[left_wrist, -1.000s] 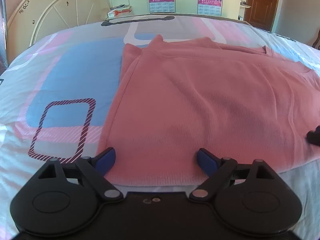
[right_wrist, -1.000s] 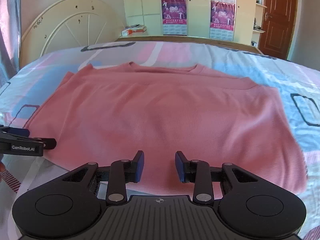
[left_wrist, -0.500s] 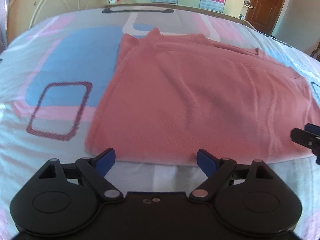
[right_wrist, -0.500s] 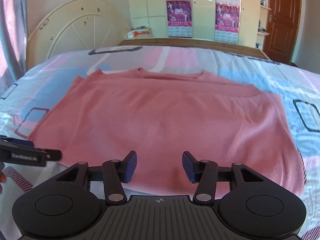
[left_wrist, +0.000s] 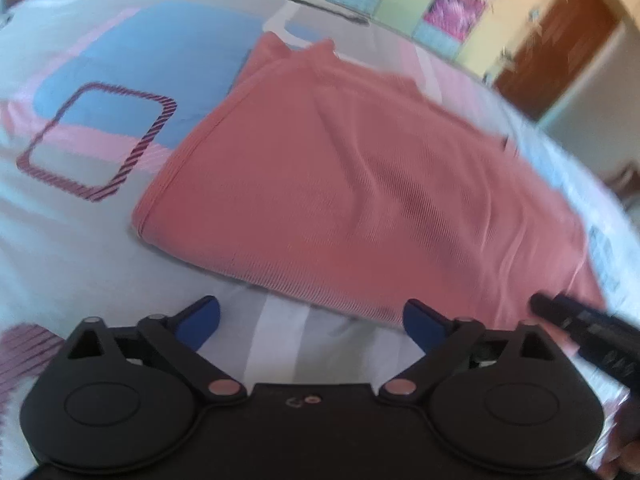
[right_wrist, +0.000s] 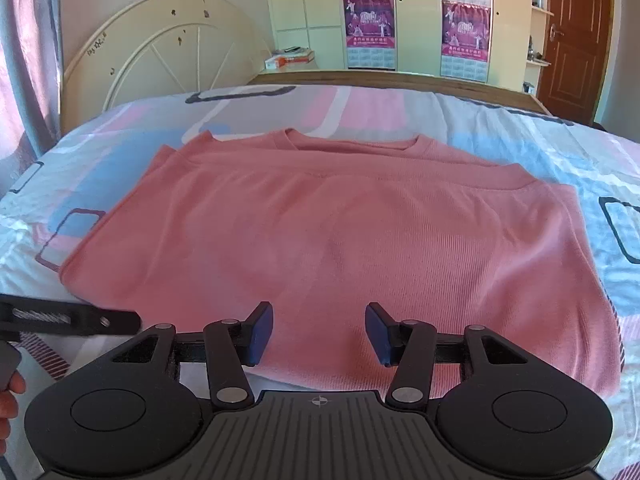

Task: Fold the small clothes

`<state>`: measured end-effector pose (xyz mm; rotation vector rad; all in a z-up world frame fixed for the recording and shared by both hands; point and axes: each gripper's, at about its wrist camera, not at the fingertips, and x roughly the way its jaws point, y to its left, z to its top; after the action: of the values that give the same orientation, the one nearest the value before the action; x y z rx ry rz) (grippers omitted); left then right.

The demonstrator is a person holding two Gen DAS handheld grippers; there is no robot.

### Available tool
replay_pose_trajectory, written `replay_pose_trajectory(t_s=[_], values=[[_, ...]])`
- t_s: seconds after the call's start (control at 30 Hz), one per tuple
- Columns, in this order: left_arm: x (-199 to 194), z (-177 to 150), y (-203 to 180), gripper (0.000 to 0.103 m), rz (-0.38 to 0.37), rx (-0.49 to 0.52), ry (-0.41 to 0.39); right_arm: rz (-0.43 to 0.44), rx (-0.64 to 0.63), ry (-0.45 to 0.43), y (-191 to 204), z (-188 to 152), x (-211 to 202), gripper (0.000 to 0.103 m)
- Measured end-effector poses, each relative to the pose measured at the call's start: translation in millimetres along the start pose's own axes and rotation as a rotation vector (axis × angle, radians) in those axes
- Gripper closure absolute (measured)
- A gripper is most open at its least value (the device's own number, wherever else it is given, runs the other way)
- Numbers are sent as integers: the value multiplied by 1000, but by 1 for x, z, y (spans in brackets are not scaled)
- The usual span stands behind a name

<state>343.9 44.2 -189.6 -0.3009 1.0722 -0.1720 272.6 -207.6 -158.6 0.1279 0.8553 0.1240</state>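
Note:
A pink knit top point(right_wrist: 320, 240) lies folded in half on the bed, collar at the far side; it also shows in the left wrist view point(left_wrist: 360, 184). My left gripper point(left_wrist: 312, 322) is open and empty, just short of the top's near edge toward its left corner. My right gripper point(right_wrist: 319, 330) is open and empty, its fingertips over the top's near edge. The left gripper's finger shows at the left of the right wrist view point(right_wrist: 68, 316); the right gripper's finger shows at the right of the left wrist view point(left_wrist: 580, 316).
The bed sheet point(right_wrist: 520, 140) has blue, pink and grey blocks. A cream headboard point(right_wrist: 168, 48) stands at the far left, a wooden footboard point(right_wrist: 400, 80) and wardrobe with posters point(right_wrist: 464, 28) behind, a brown door point(right_wrist: 576, 36) at far right.
Both grippers have pulled back toward the near edge of the top. The right gripper's jaws opened wider. The left gripper has swung and tilted, now blurred.

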Motion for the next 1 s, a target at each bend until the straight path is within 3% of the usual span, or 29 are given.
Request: replay_pose_trajectory(t_s=[0.23, 0.33, 0.43, 0.5, 0.53, 0.63, 0.83, 1.0], values=[[7, 10, 19, 3, -119, -157, -98, 10, -10, -20, -5, 12, 19, 52], [12, 16, 25, 10, -147, -222, -156, 4, -11, -51, -6, 25, 27, 52], [20, 20, 29, 34, -159, -267, -211, -17, -15, -86, -8, 37, 36, 52], [27, 22, 35, 75, -172, -326, -226, -44, -28, -100, -8, 43, 43, 52], [33, 23, 39, 82, -180, -364, -225, -55, -41, -98, -8, 45, 48, 52], [40, 24, 47, 88, -202, -431, -250, -111, -104, -45, -5, 37, 73, 52], [31, 28, 37, 92, -190, -416, -281, -111, -118, -51, -9, 33, 78, 52], [1, 44, -8, 93, -188, -178, -358, -58, -70, -56, -19, 37, 74, 52]])
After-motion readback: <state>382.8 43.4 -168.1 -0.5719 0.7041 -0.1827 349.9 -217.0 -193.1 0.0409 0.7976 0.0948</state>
